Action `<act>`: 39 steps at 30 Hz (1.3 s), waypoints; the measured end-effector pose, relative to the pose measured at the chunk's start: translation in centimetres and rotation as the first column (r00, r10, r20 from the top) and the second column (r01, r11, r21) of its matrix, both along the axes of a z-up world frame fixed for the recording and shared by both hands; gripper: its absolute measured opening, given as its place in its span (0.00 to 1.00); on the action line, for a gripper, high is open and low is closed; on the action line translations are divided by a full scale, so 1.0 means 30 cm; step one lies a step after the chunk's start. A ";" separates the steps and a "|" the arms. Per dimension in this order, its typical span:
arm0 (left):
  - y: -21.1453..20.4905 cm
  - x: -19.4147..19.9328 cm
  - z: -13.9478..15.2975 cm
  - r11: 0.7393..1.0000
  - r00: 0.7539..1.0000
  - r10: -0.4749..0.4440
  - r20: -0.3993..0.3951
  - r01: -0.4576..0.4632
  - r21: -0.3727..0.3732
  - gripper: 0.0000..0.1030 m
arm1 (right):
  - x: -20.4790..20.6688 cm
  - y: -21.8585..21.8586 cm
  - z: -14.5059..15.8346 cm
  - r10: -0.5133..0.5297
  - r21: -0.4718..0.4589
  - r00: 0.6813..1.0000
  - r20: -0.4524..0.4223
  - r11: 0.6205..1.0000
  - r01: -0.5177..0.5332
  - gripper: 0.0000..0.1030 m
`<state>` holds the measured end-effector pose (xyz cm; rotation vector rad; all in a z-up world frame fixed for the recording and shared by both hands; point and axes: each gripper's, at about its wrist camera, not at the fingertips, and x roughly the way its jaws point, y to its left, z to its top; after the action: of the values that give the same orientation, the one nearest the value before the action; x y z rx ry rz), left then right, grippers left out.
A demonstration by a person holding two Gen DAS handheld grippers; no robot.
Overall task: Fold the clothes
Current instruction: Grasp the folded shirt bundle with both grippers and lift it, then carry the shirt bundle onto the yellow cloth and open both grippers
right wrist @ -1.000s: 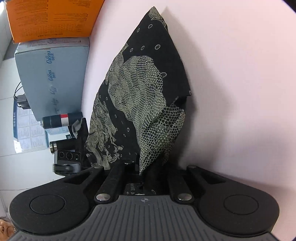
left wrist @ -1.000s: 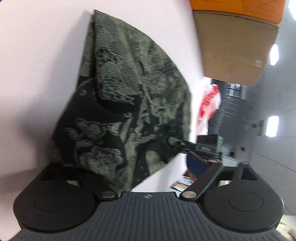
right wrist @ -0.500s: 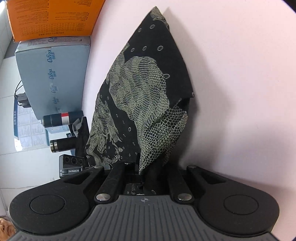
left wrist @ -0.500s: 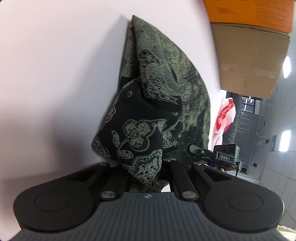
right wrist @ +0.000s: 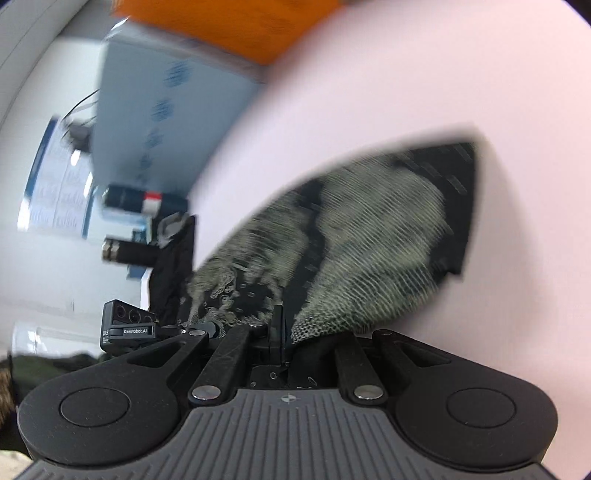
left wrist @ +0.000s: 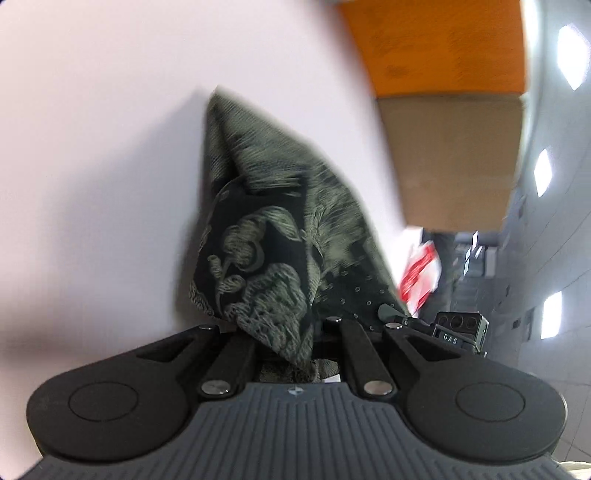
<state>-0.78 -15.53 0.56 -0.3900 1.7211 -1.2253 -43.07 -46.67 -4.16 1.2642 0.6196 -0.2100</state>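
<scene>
A pale pink worktop (left wrist: 92,147) fills both views, with an orange box (left wrist: 443,44) stacked on a brown cardboard box (left wrist: 454,158) beyond it, beside grey tiled walls (left wrist: 554,258) bearing bright light panels (left wrist: 543,173).

Both views are bright and evenly lit. In the left wrist view, white ceiling panels (left wrist: 572,55) glare at the right edge, blown out. The patterned cloth (left wrist: 280,236) casts a soft grey shadow to its left on the pale pink table (left wrist: 110,129). Motion blur smears the cloth's upper part, and more heavily the whole right wrist view, where the orange box (right wrist: 229,26) and blue box (right wrist: 166,110) streak. Fisheye distortion bends the edges and darkens the corners.
</scene>
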 end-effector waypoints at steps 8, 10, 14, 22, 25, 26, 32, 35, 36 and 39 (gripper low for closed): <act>0.175 0.107 0.169 0.940 0.952 0.305 0.030 -0.296 -0.169 0.03 | 0.379 -0.049 0.305 0.267 -0.183 0.958 0.108 0.952 -0.245 0.05; 0.247 0.159 0.221 0.897 0.910 0.411 0.049 -0.395 -0.199 0.03 | 0.524 -0.053 0.369 0.360 -0.220 0.926 0.116 0.918 -0.329 0.05; 0.327 0.202 0.346 0.813 0.798 0.576 0.180 -0.535 -0.231 0.03 | 0.877 -0.014 0.498 0.554 -0.318 0.821 0.134 0.809 -0.494 0.05; 0.440 0.143 0.645 0.704 0.459 0.635 0.621 -0.675 -0.221 0.03 | 1.506 0.205 0.719 0.808 -0.468 0.517 0.284 0.587 -0.661 0.05; 0.479 0.164 0.541 0.668 0.450 0.604 0.657 -0.736 -0.109 0.04 | 1.664 0.284 0.628 0.854 -0.438 0.479 0.204 0.517 -0.736 0.05; 0.480 0.170 0.470 0.648 0.473 0.601 0.644 -0.760 -0.047 0.04 | 1.707 0.303 0.568 0.860 -0.415 0.487 0.152 0.503 -0.758 0.05; 0.505 0.146 0.045 0.567 0.614 0.601 0.512 -0.779 0.268 0.05 | 1.779 0.357 0.208 0.822 -0.283 0.525 -0.221 0.461 -0.841 0.05; 0.499 0.146 -0.014 0.548 0.637 0.592 0.494 -0.767 0.333 0.27 | 1.751 0.375 0.169 0.789 -0.337 0.523 -0.322 0.420 -0.843 0.12; 0.495 0.145 -0.022 0.544 0.640 0.583 0.500 -0.765 0.345 0.32 | 1.747 0.381 0.173 0.774 -0.364 0.533 -0.340 0.415 -0.834 0.14; 0.471 0.132 0.002 0.554 0.637 0.572 0.517 -0.765 0.329 0.69 | 1.728 0.400 0.191 0.721 -0.452 0.574 -0.389 0.394 -0.801 0.79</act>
<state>3.17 -1.39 0.61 -0.4160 1.2927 -0.1867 8.78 -34.68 1.58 0.2416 1.1043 0.2989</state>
